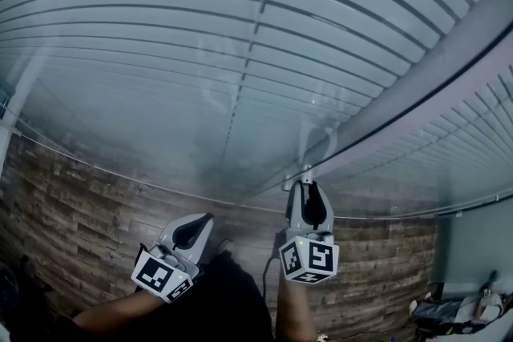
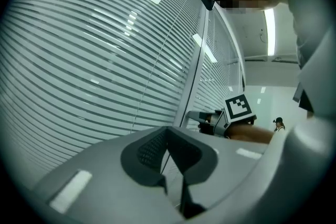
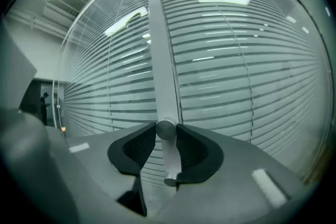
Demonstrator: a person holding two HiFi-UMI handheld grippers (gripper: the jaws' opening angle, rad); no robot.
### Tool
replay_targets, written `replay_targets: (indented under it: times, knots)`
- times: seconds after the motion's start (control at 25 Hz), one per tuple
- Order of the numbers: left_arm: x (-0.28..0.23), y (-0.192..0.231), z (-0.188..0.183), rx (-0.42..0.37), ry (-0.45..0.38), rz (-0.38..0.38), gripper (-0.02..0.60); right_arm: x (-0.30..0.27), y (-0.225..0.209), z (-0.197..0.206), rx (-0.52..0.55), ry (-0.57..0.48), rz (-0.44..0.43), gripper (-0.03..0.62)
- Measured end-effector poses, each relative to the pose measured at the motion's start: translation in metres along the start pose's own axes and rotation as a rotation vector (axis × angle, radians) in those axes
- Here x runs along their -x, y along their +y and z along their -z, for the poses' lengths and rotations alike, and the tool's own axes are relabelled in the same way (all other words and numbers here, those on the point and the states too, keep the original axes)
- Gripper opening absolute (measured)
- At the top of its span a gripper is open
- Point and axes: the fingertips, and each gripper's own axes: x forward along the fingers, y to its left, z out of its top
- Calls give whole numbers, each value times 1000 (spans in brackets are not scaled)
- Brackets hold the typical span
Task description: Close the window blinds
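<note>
The right gripper (image 3: 167, 139) squeezes the round metal knob (image 3: 165, 128) between its 2 jaws. The window blinds (image 3: 236, 60) spread behind it. The left gripper (image 2: 168, 134) is clenched and empty, with the post (image 2: 191, 86) ahead to its right.

Corner clutter (image 1: 453, 308) too blurred

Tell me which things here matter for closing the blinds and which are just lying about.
For the job: window blinds; blind control knob, clamped in the right tongs.
Just about: left tongs, shut and empty; floor clutter; a distant person.
</note>
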Motion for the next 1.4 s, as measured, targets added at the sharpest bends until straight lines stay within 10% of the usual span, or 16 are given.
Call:
replay_targets:
  times: [0.48, 0.96, 1.08, 1.24, 1.4]
  knots:
    - [9, 9, 0, 2, -1, 13, 0, -3, 11, 1, 813, 107, 112, 127]
    - [25, 16, 0, 37, -9, 3, 0, 0, 3, 4, 1012, 136, 226, 129]
    - [27, 12, -5, 34, -14, 9, 0, 12, -6, 0, 869, 105, 235, 147]
    - [32, 13, -11, 46, -25, 34, 0, 32, -2, 3, 379, 12, 110, 142]
    - [51, 13, -13, 28, -41, 66, 0, 64, 30, 8, 94, -75, -21, 3]
